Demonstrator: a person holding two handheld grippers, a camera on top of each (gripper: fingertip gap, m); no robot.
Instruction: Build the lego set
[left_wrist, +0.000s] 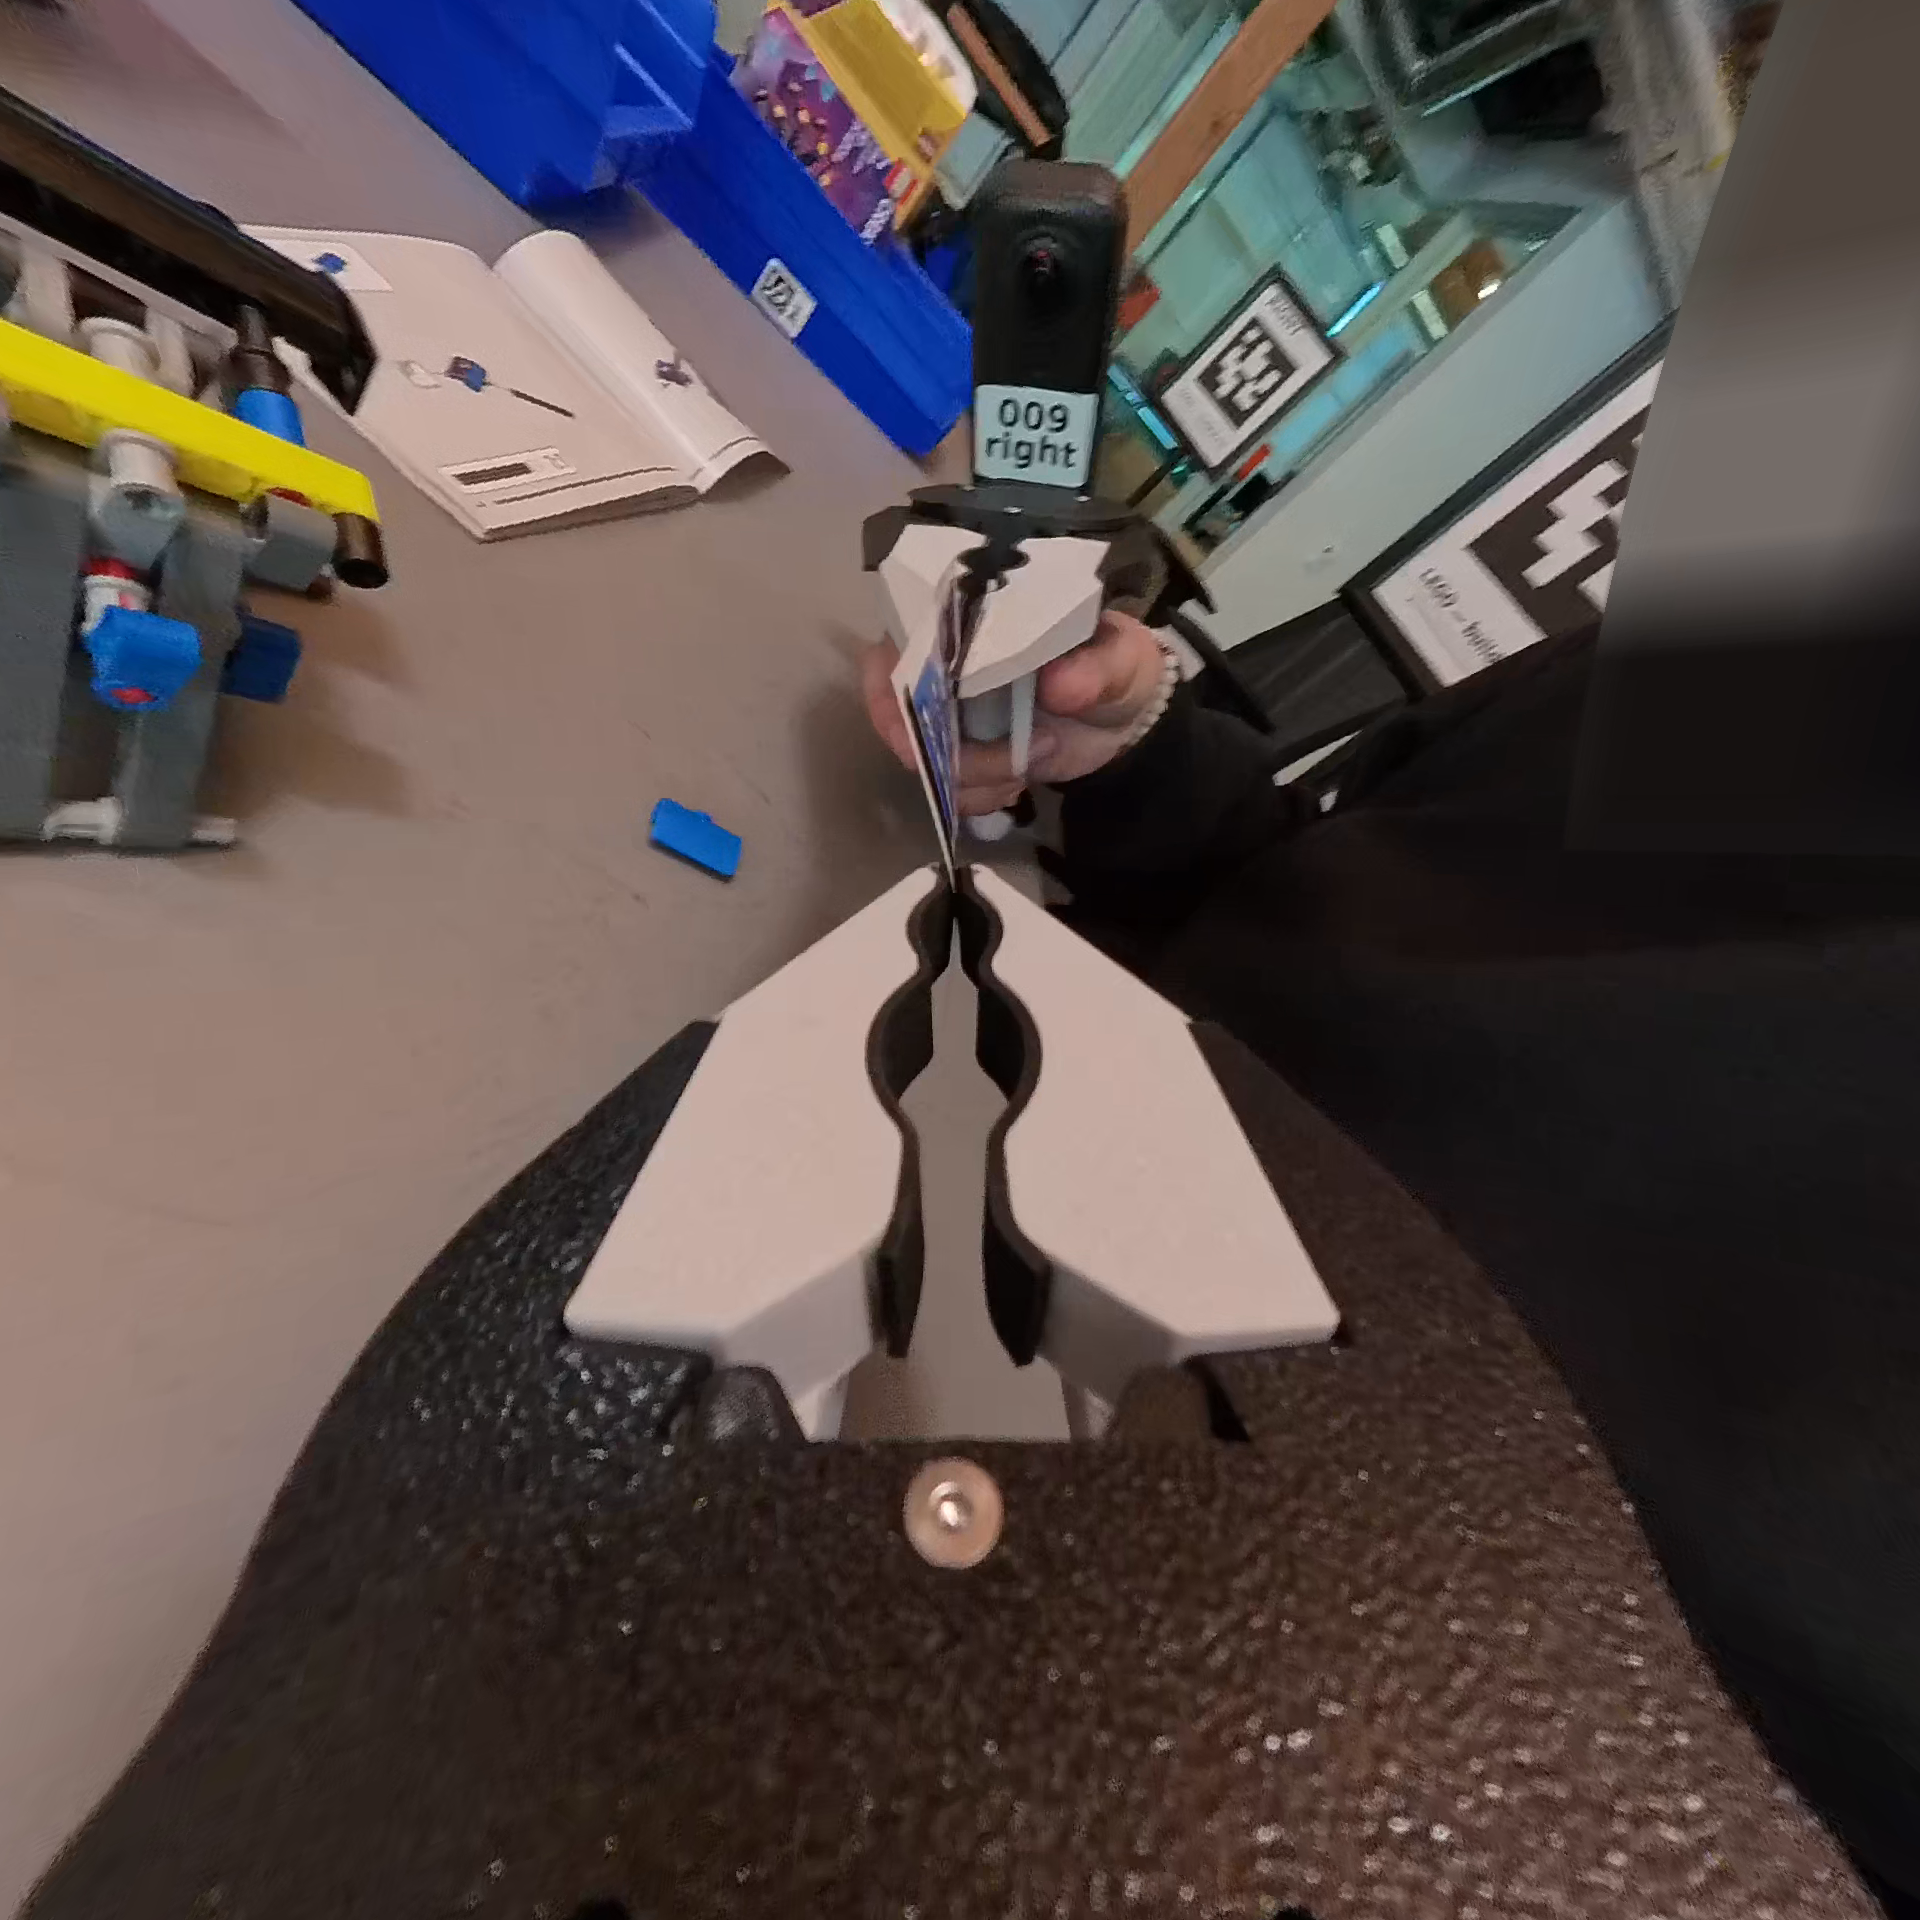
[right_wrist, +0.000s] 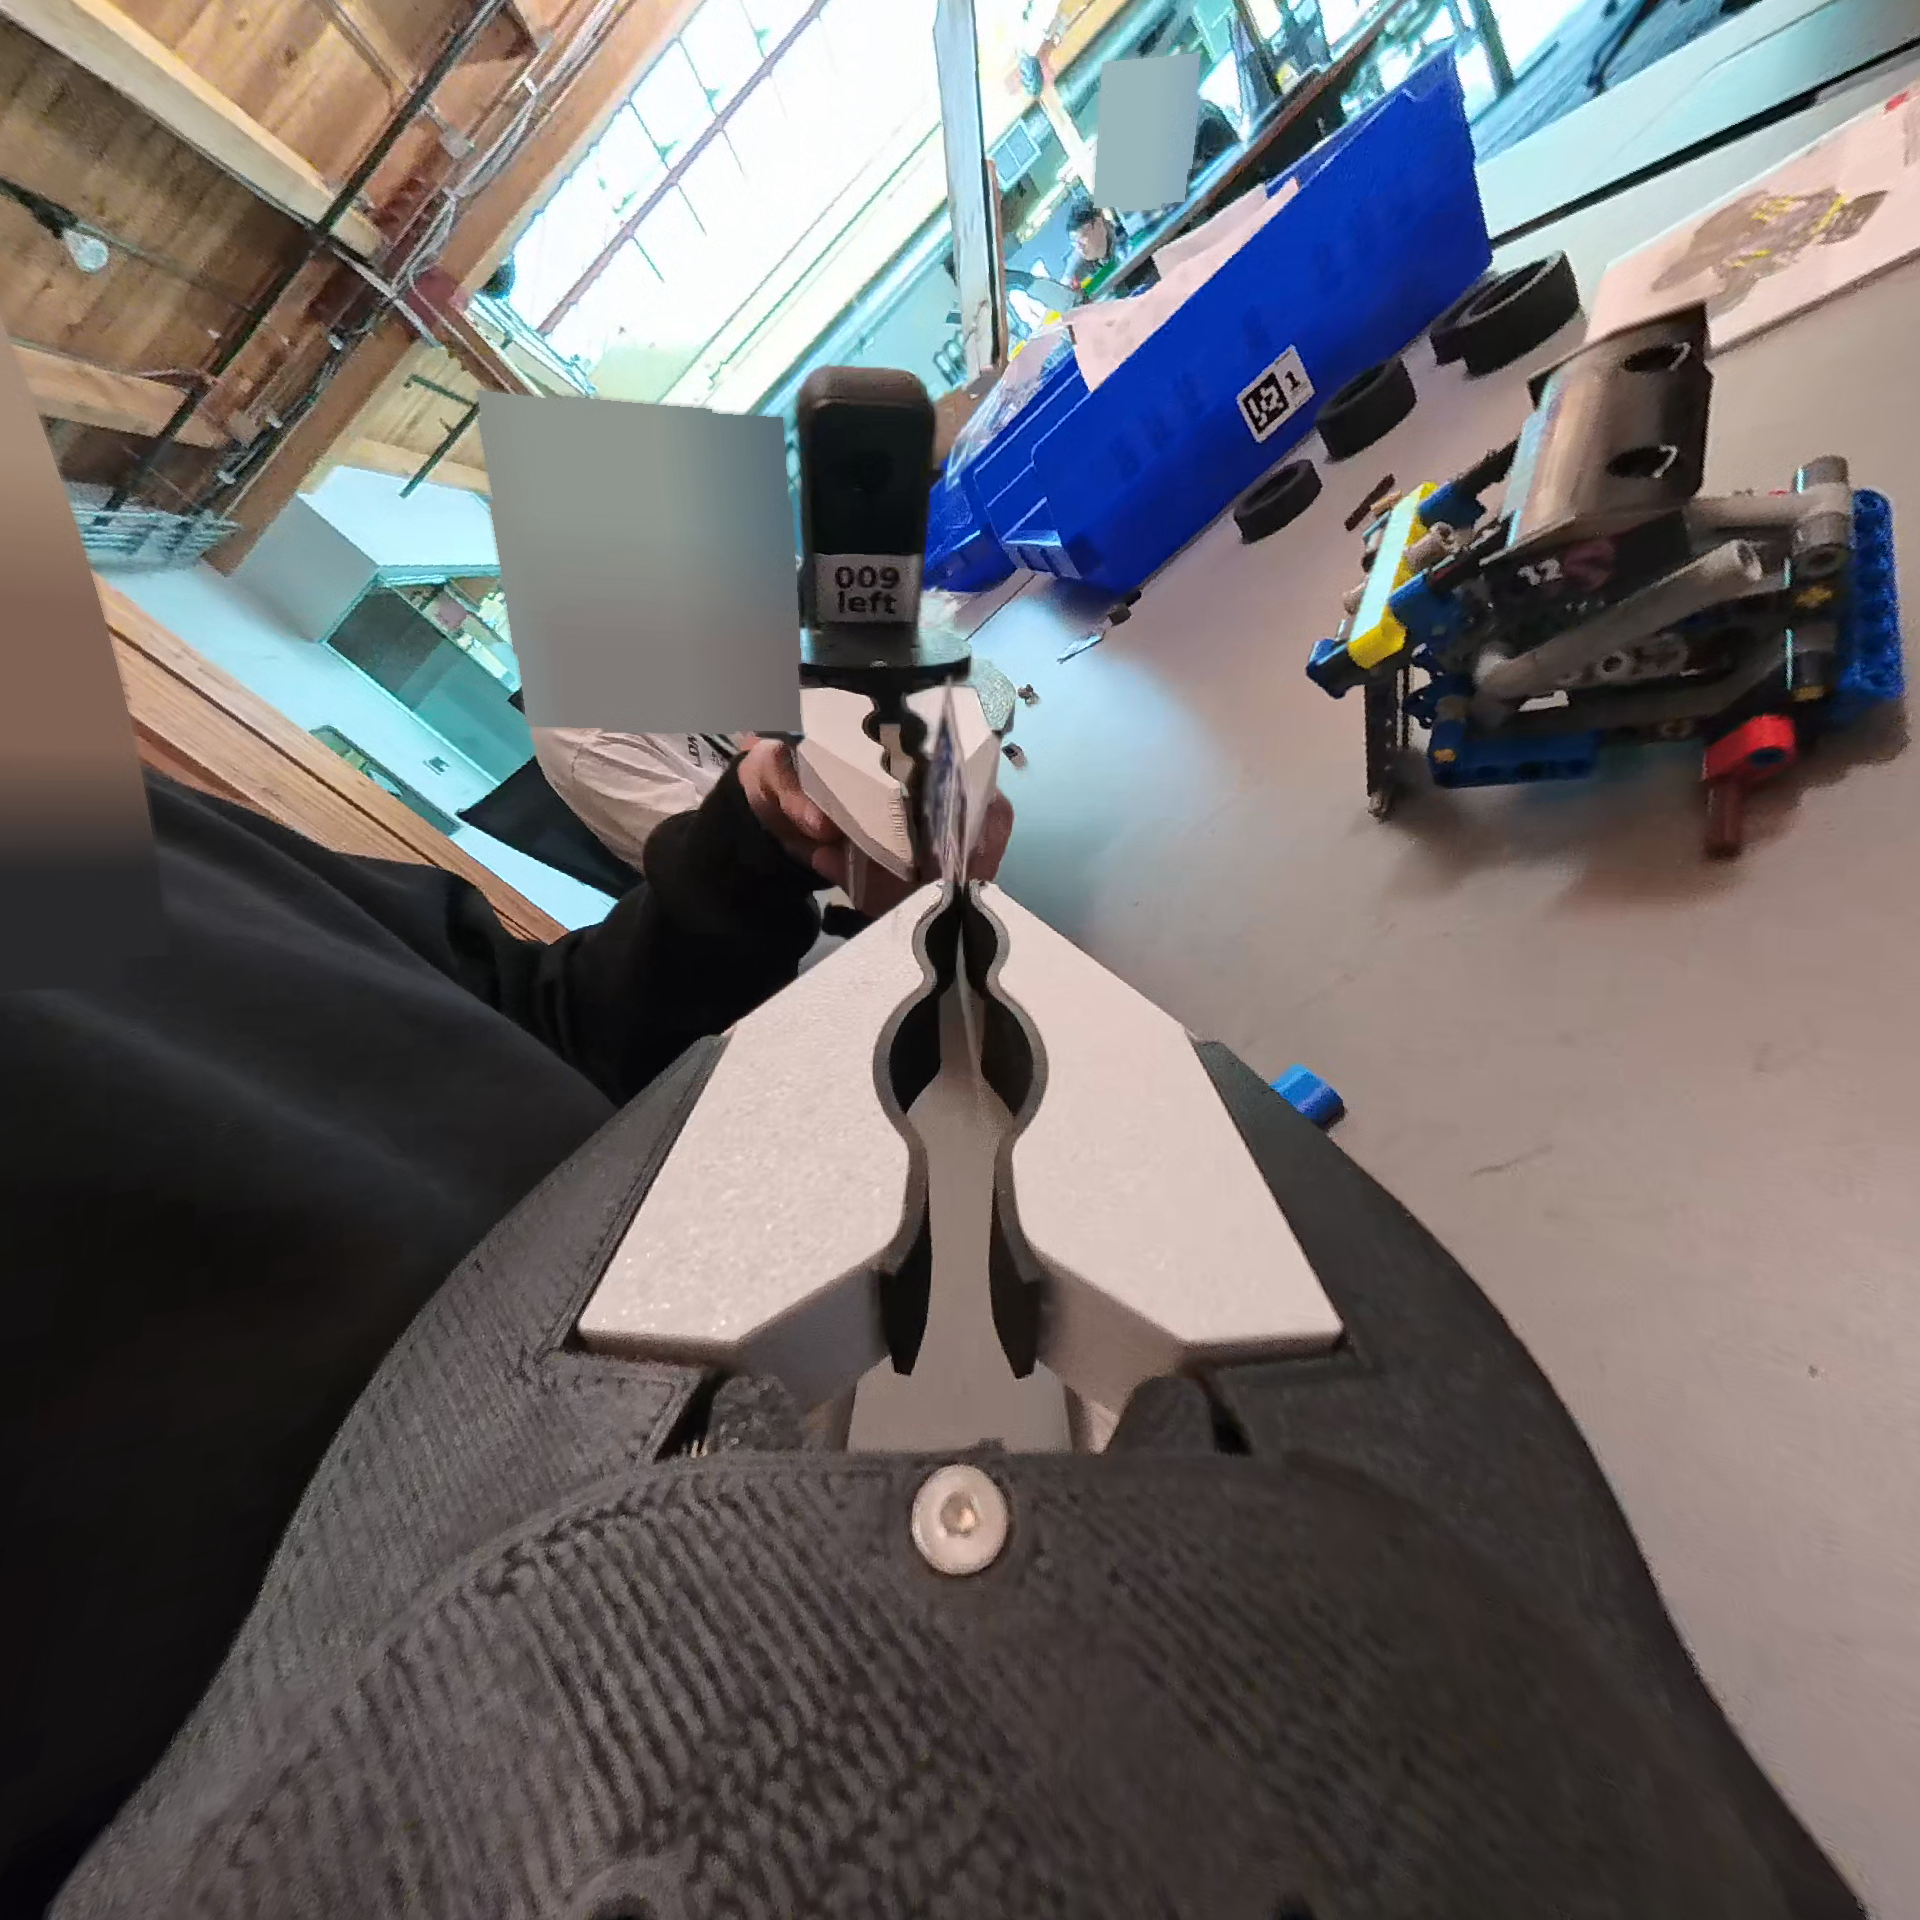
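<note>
Pinching 1 sticker sheet (left_wrist: 935, 753) between left gripper (left_wrist: 953, 878) and right gripper (right_wrist: 961, 888).

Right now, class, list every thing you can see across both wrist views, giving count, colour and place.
Thin blue-and-white sticker sheet: one, held edge-on between both grippers, above the table.
Partly built lego vehicle: one, blue, yellow, grey and black, on the grey table.
Small loose blue lego piece: one, on the table near the grippers.
Black rubber tyres: three, beside the bin.
Blue plastic bin: one seen clearly, at the table's far side.
Open white instruction booklet: one, flat on the table.
Left gripper: grey fingers, shut on the sheet.
Right gripper: grey fingers, shut on the sheet.
Hands: two, black sleeves, holding the grippers.
</note>
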